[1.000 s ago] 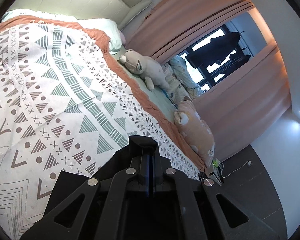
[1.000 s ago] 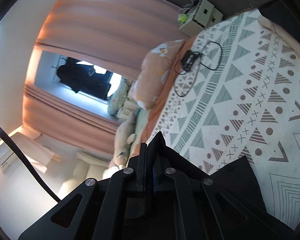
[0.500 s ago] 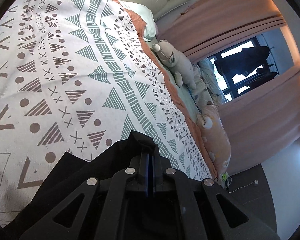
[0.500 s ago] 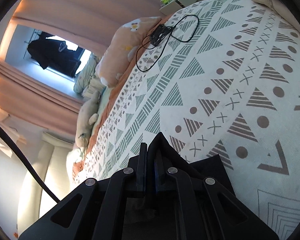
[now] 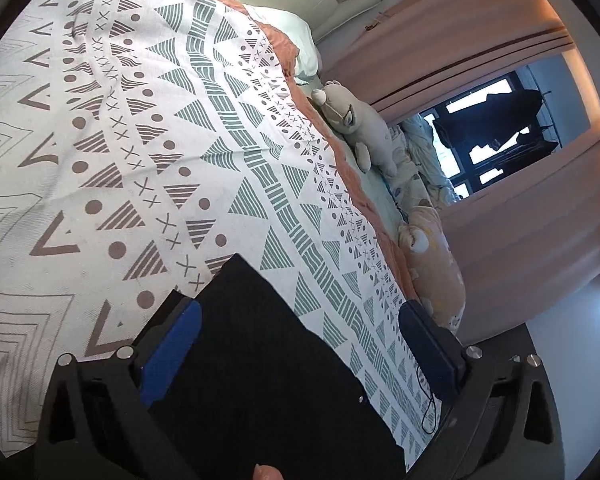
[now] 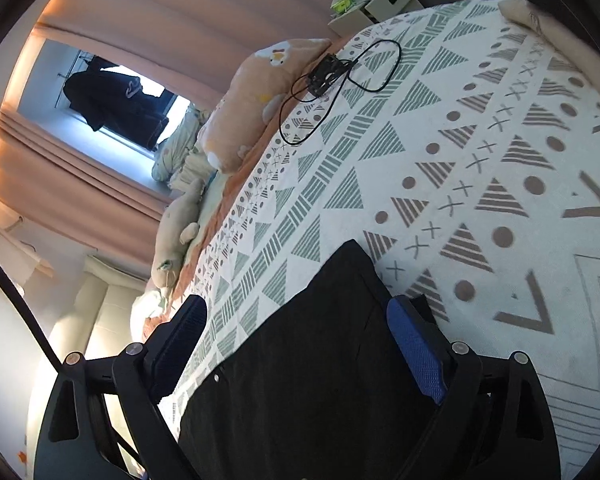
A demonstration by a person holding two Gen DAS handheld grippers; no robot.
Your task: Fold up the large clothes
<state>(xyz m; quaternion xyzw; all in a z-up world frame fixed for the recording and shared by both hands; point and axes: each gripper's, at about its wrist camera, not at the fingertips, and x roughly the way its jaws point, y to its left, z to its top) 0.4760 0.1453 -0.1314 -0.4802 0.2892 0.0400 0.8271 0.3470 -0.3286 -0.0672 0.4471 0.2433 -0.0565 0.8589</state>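
The black garment lies flat on the patterned bedspread at the near edge of the bed, one squared corner reaching out toward the middle of the spread, and in the right wrist view the same dark cloth shows another corner pointing away from me. I have just let both ends go: the jaws of my left gripper have just been opening and now stand wide apart, with the cloth lying between and beneath them but the blue pads pressing on nothing. My right gripper has done the same, its fingers spread well clear, the garment resting slack under the gap. So I judge this to be the release that ends a fold, the cloth laid down rather than carried. A fingertip shows at the near edge of the left view. Beyond the garment the bedspread runs far and bare of clothes; a black cable lies looped near the far edge, beside an orange pillow, and a pale plush toy rests along the side by the curtains. Next, I think, I must back both grippers off without dragging the cloth, check that the edges lie square, then choose fresh edges to pinch for the following fold. How many folds remain I cannot tell, since most of the garment is hidden under the rig.
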